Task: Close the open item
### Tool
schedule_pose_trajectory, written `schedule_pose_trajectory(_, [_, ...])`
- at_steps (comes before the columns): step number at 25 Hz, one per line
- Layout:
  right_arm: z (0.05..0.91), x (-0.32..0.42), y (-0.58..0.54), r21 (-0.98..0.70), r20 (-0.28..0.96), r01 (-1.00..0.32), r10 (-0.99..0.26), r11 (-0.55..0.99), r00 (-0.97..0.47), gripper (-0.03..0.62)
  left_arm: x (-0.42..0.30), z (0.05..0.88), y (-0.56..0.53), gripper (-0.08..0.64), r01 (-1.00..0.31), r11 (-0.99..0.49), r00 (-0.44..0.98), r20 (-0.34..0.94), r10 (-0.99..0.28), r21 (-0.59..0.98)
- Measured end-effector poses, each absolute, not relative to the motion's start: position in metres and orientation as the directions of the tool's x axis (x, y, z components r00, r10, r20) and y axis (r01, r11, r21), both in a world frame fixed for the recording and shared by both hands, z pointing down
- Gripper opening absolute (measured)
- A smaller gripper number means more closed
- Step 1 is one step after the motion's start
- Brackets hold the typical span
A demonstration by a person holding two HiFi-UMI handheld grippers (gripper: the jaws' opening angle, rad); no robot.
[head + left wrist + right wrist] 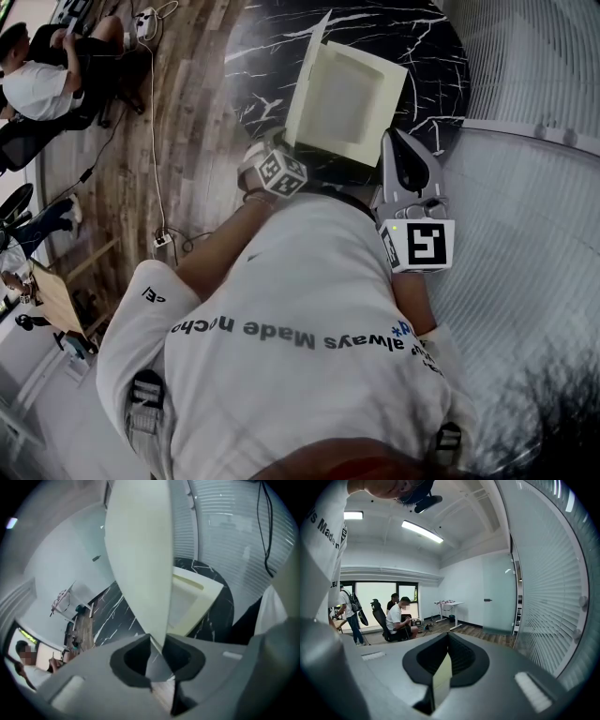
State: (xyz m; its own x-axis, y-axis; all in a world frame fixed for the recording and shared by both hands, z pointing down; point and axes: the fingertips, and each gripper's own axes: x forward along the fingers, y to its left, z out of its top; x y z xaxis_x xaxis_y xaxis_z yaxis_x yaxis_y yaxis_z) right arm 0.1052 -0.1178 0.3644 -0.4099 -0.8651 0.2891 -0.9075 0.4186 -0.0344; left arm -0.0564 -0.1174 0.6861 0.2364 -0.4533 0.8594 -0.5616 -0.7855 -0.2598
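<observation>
A cream box (347,98) lies open on the round black marble table (262,56), its lid flap (305,80) standing up at the left side. My left gripper (277,161) is at the box's near left corner. In the left gripper view the flap (140,564) rises edge-on, its lower corner reaching between the jaws of the gripper (158,646), which stand slightly apart without pressing it. The box body (192,597) lies just beyond. My right gripper (401,141) hovers at the box's near right corner, jaws together. In its own view, my right gripper (448,635) points into the room and no box shows.
Slatted blinds (534,56) curve round the table's right side. Wood floor with a cable and a power strip (161,239) lies to the left. People sit on chairs (37,75) at far left. A white desk (449,604) stands across the room.
</observation>
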Motion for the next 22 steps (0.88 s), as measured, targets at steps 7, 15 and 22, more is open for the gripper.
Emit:
schedule_pose_trajectory(7, [0.367,0.113,-0.112,-0.045,0.295,-0.915,-0.869,0.401,-0.396,0.002,-0.019,0.701,-0.101,0.084,-0.379,-0.883,0.201,0.907,-0.37,-0.277])
schedule_pose_trajectory(15, [0.381,0.128,-0.105,-0.064,0.323,-0.932,-0.877,0.356,-0.357,0.002,0.009,0.71,-0.1,0.089,-0.251,-0.926,0.157,0.932,-0.328,-0.283])
schedule_pose_trajectory(22, [0.416,0.153,-0.097,-0.069,0.385,-0.954,-0.874,0.293,-0.296,0.002,0.028,0.726,-0.089,0.1,-0.156,-0.951,0.122,0.95,-0.288,-0.268])
